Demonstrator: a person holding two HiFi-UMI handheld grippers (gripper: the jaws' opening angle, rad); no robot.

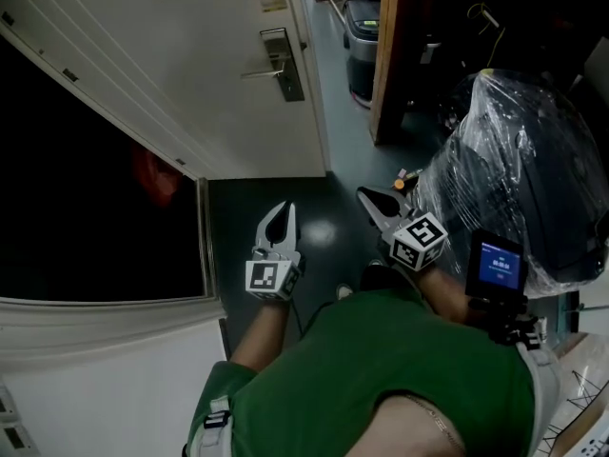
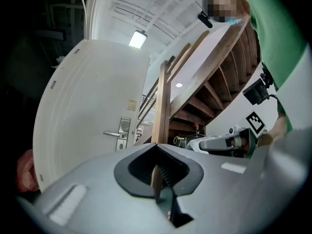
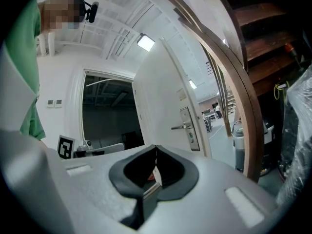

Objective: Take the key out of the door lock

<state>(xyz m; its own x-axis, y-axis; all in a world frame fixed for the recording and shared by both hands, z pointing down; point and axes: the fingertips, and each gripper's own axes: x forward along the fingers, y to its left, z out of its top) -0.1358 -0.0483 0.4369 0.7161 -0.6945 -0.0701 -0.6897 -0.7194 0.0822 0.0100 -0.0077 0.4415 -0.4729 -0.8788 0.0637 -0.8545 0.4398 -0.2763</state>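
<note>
While the lock plate point(image 1: 283, 65) is sitting beside the lever handle point(image 1: 257, 72) on the open white door point(image 1: 181, 55), any key in it is showing too small to tell. The left gripper point(image 1: 284, 207) and right gripper point(image 1: 363, 194) are hovering well apart from it, jaws pressed together, empty.
</note>
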